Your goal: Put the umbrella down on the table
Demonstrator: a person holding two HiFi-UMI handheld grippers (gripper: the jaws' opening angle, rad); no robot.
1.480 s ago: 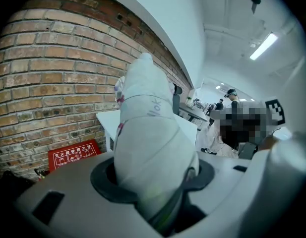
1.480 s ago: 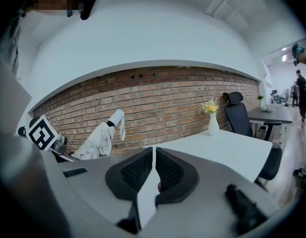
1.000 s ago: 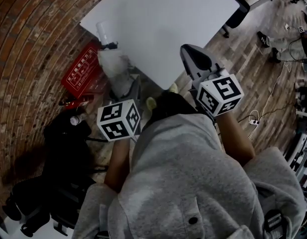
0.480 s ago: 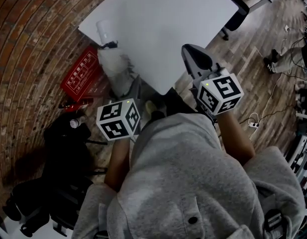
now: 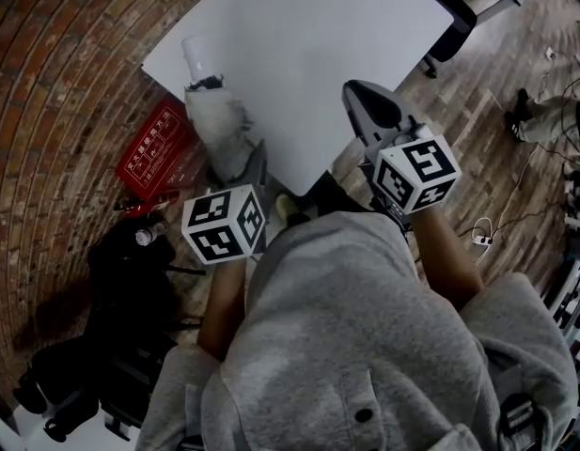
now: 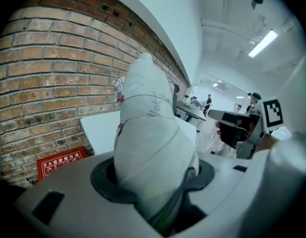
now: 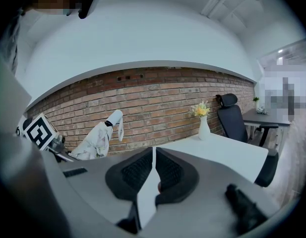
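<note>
Fingers [image 6: 68, 195] of the left gripper [image 5: 250, 172] clamp one white umbrella [image 5: 217, 120] by the single tabletop's [image 5: 308, 45] left edge; those of the right gripper [image 7: 153, 165] are closed, empty.

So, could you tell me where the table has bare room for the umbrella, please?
Nearly the whole white table is bare, from the umbrella over its left edge across to the right gripper. Only the far end near the chair holds a vase.

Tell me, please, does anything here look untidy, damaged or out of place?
Nothing is spilled or broken. Only the umbrella looks untidy: its white cloth is bunched loosely, not rolled tight, and its strap hangs free.
</note>
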